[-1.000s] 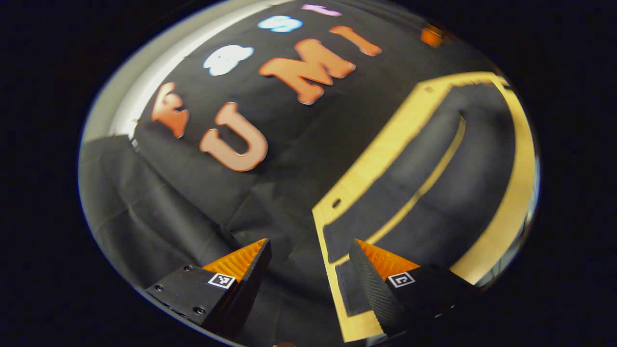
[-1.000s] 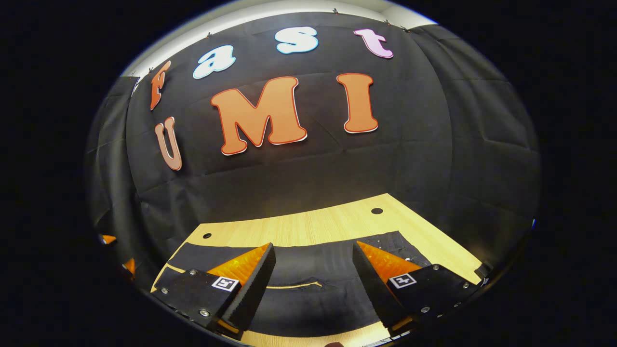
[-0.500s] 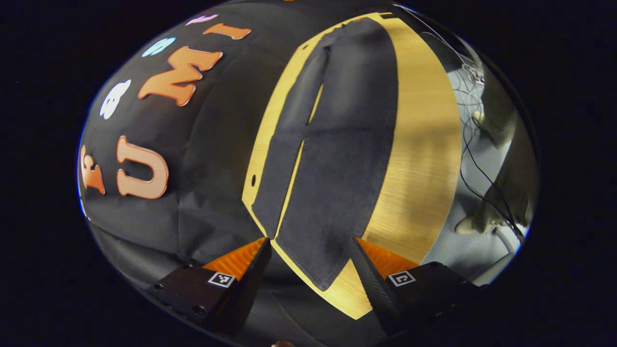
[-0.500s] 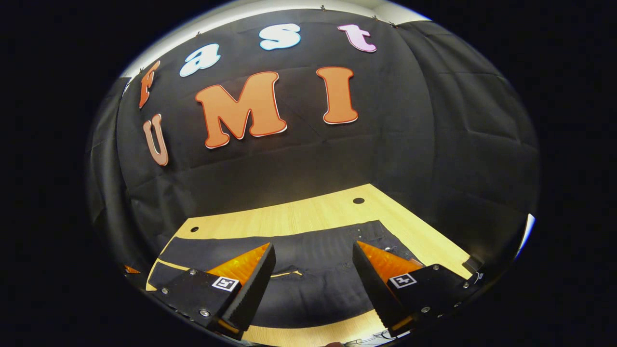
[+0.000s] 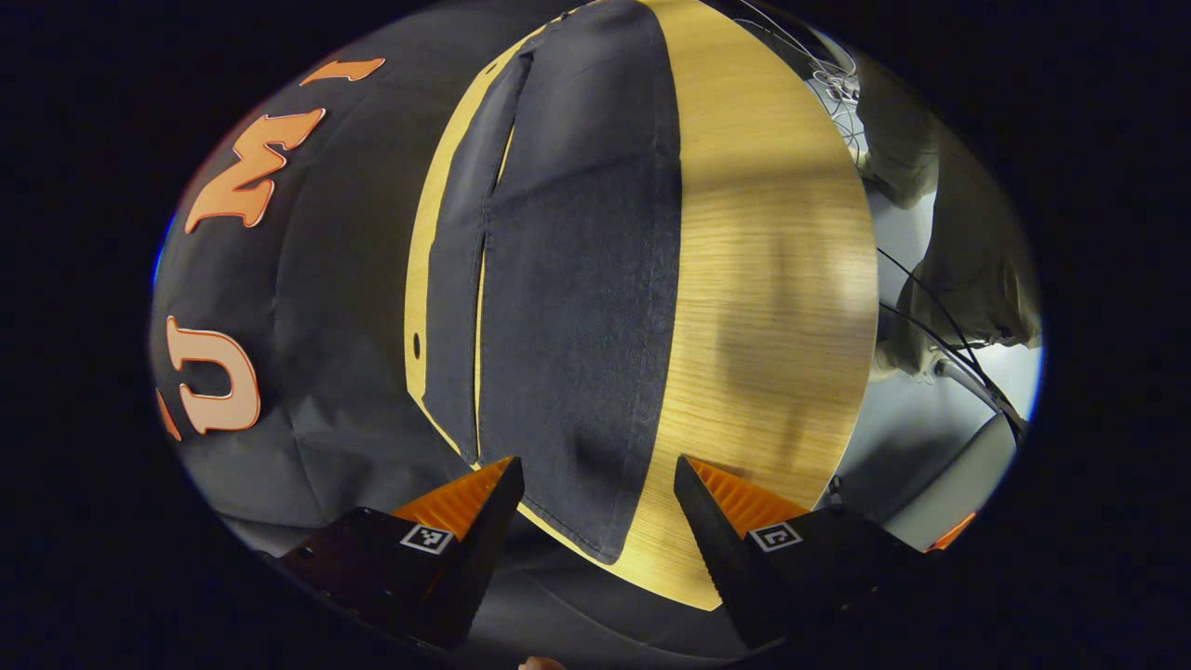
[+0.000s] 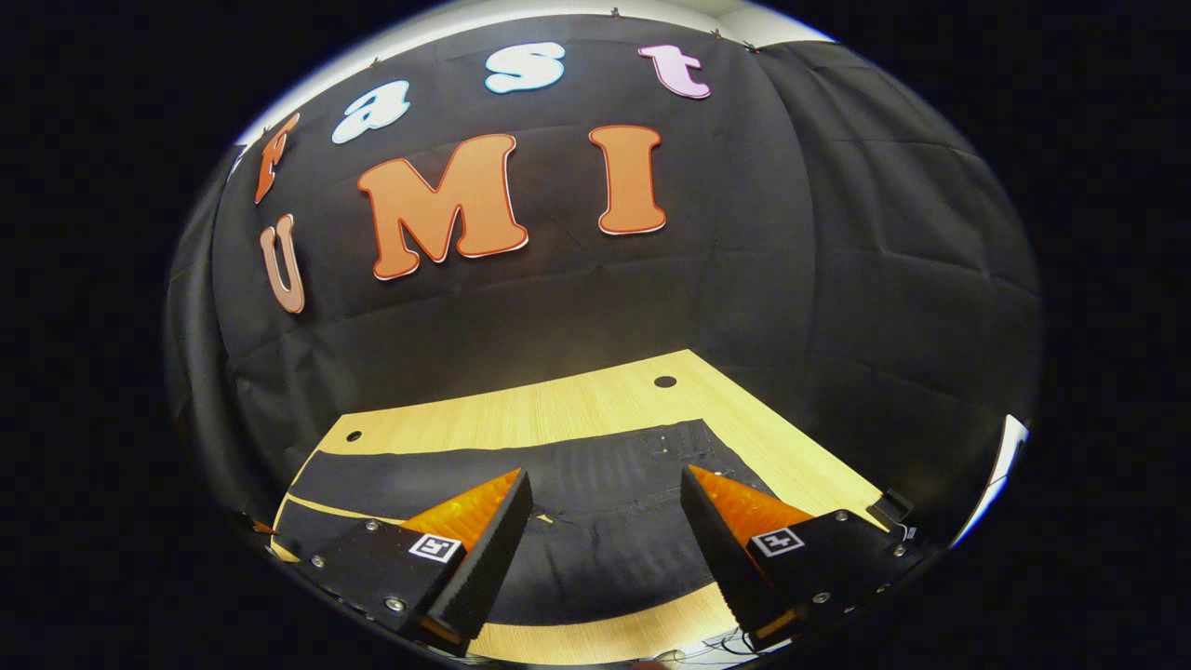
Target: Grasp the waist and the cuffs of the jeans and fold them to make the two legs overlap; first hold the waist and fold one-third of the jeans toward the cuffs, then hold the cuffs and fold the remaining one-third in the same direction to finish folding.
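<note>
Over on the left, in the left gripper view: booth wall (image 5: 316, 307) of black cloth. Next, a wooden table (image 5: 772, 279) with dark jeans (image 5: 577, 279) spread flat on it, both legs side by side with a thin strip of wood showing between them. Near cuff (image 5: 595, 544) close to the table edge, right between the fingers of the left gripper (image 5: 595, 521). Fingers wide apart, holding nothing, up above the cloth and not touching it. Off to the right, past the table, a grey floor (image 5: 930, 437) with cables (image 5: 940, 335).

Then the right gripper view: same jeans (image 6: 595, 521) lying across the table (image 6: 558, 409), legs going off to the left, waist (image 6: 684, 437) to the right. Right gripper (image 6: 605, 530) low over the middle of the jeans, fingers spread open, nothing pinched, cannot tell if touching the cloth. Small round hole (image 6: 664, 381) in the table top, farther back on the right.
</note>
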A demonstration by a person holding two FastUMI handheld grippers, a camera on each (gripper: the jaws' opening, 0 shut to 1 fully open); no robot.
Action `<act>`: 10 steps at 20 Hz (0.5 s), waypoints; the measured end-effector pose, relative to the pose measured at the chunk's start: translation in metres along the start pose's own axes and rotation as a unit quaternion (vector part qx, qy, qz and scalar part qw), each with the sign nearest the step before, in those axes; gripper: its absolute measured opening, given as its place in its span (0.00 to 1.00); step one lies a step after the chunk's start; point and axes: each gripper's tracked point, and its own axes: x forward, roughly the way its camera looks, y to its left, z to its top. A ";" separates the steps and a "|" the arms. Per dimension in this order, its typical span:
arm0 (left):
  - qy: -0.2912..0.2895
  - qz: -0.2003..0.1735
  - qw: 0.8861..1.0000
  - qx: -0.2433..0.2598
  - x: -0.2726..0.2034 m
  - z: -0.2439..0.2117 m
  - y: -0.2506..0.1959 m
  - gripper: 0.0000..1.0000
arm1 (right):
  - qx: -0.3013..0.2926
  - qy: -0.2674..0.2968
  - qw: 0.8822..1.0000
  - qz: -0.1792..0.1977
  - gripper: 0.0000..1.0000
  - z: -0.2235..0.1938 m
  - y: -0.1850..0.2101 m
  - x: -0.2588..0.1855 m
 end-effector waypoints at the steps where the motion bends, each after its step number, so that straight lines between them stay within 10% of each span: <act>1: -0.004 0.005 1.000 0.011 0.003 0.003 -0.001 0.99 | 0.000 -0.001 1.000 0.001 0.97 0.002 0.001 0.001; 10: -0.003 0.052 0.999 0.015 0.042 0.015 0.044 0.99 | 0.000 0.011 1.000 -0.007 0.98 -0.005 -0.003 0.008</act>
